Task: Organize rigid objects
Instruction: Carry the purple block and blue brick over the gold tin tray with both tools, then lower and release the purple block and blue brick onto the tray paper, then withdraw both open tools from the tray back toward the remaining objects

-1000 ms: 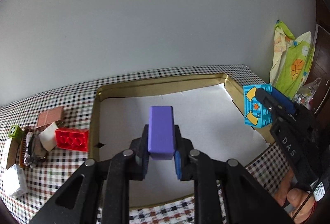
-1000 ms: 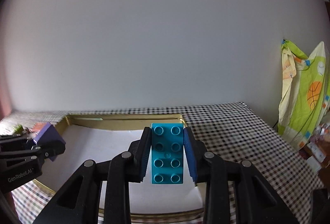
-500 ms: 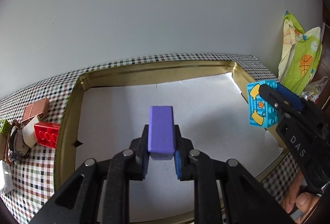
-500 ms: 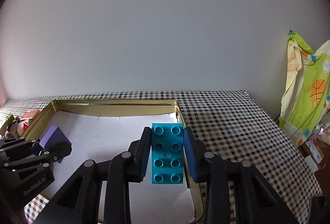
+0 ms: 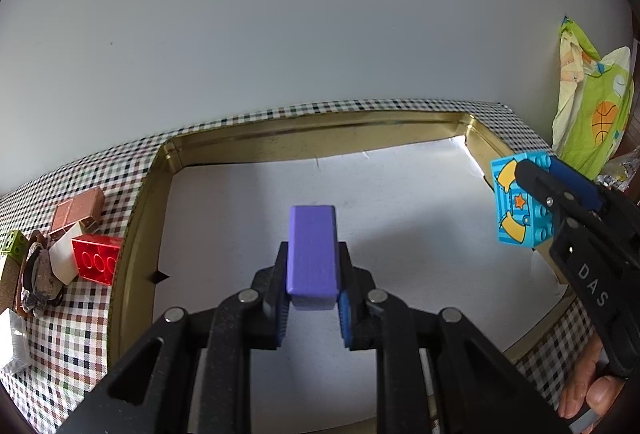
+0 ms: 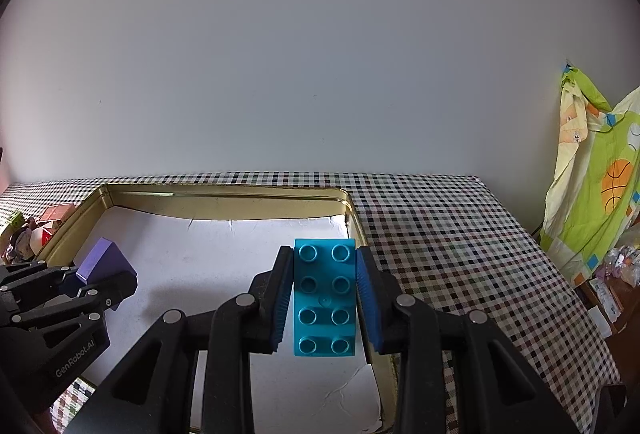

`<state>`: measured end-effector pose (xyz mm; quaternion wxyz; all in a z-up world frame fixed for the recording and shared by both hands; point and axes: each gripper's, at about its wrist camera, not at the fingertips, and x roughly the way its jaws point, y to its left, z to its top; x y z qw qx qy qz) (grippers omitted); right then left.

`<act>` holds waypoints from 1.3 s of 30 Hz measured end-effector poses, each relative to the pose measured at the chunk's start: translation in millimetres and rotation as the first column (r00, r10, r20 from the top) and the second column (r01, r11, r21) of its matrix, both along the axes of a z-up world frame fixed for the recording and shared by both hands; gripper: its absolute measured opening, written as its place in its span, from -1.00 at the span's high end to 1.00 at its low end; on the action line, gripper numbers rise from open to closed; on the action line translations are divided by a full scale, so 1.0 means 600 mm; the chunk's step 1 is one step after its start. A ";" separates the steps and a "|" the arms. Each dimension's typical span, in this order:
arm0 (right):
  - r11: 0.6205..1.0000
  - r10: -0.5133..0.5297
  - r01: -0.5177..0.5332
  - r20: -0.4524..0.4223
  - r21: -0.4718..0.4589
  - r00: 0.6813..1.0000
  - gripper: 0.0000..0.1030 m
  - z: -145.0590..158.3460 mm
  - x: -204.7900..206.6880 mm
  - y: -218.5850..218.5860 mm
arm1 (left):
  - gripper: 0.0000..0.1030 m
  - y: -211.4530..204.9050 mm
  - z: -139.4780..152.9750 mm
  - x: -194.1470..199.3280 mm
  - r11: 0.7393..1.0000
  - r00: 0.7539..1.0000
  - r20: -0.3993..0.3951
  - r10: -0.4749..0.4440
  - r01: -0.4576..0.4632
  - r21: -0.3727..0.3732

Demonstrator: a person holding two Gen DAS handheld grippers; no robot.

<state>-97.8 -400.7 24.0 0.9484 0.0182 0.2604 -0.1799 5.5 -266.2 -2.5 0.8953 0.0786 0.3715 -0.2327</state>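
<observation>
Two blocks held aloft, one per tongs. Purple block (image 5: 312,250) clamped between the blue pads of the left tongs (image 5: 312,308), standing up past the fingertips, hovering over the white liner of the gold tray (image 5: 136,218). Teal studded brick (image 6: 324,296) pinched lengthwise in the right tongs (image 6: 324,298), studs toward the camera, poised above the tray's right rim (image 6: 360,230); printed yellow-and-orange face visible from the left wrist view (image 5: 516,206). Both tongs closed only as far as their blocks allow. Beneath and ahead of both tongs: tray with white paper lining (image 6: 224,258), nothing seen resting on the liner. Left of the left tongs, outside the tray on the checkered desk (image 5: 72,318): red brick (image 5: 96,264) just beside the tray wall, brown block (image 5: 78,214) behind it, white piece (image 5: 64,264) touching the red one, green brick (image 5: 14,244) farther left. Right of the right tongs, off the desk: green-and-yellow cloth (image 6: 596,182) hanging against the wall.
</observation>
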 end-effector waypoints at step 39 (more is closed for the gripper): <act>0.993 -0.114 0.107 0.302 0.041 0.946 -0.47 0.028 -0.073 -0.021 | -0.99 0.057 0.025 -0.028 0.985 0.967 0.190 0.171 -0.170 -0.022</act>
